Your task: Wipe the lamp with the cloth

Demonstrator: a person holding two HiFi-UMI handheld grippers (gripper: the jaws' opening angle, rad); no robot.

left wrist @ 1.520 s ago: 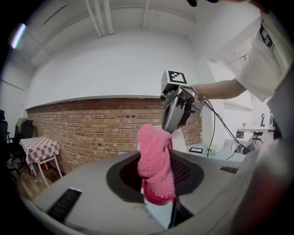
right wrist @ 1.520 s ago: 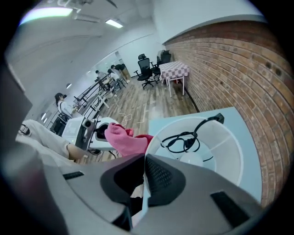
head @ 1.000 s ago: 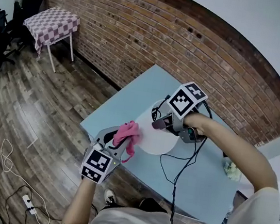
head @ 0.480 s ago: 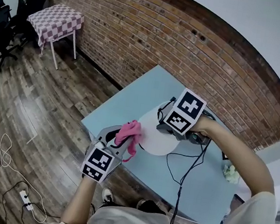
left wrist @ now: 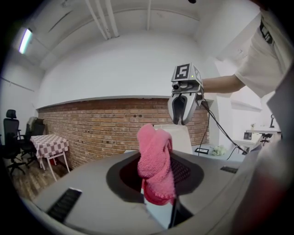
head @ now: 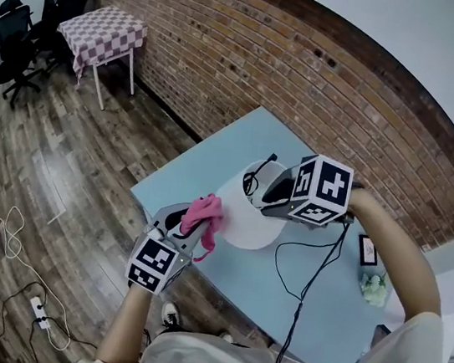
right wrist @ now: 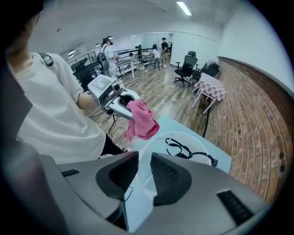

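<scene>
Cloth [head: 203, 213] bunched and clamped tight in my left tongs [head: 192, 227], held up at the near table [head: 213, 159] edge, just beside the white lamp [head: 242, 221] standing on it. Right tongs [head: 277, 194] closed to a thin gap at the lamp's far rim, apparently pinching it steady. To wipe well I'd lay the cloth flat on the shade, press lightly, sweep round, and avoid snagging the black cord [head: 253, 177].

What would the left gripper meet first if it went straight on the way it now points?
Probably the white lamp: the left gripper, shut on the pink cloth, points at its shade just beyond the cloth, though depth is unclear.
</scene>
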